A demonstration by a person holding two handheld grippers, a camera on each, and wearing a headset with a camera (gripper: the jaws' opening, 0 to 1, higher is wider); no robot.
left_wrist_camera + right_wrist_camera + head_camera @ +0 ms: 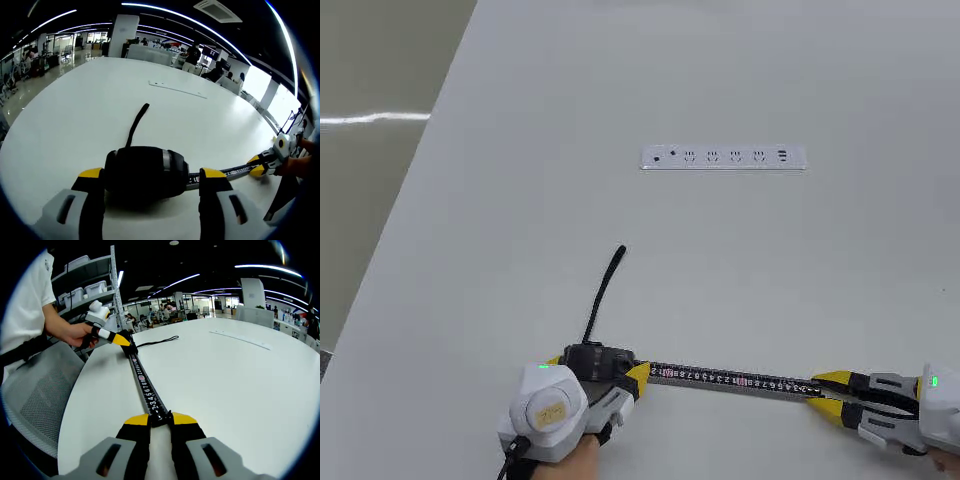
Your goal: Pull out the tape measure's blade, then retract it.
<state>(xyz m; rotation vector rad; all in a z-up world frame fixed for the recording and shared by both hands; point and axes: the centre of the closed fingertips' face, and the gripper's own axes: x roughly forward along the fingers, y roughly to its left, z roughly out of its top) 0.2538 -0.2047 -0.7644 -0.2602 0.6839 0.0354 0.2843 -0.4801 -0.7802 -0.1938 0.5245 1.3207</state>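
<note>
Head view, near the table's [520, 250] front edge: I have my left gripper [599, 368] clamped on the black tape measure [592, 356] and my right gripper [823, 393] pinching the tip of its blade [725, 379], which lies stretched flat between them along that edge. The strap [604, 295] trails toward the power strip [723, 157].

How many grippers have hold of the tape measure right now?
2. The left gripper clamps the black case; the right gripper pinches the end of the extended blade.
</note>
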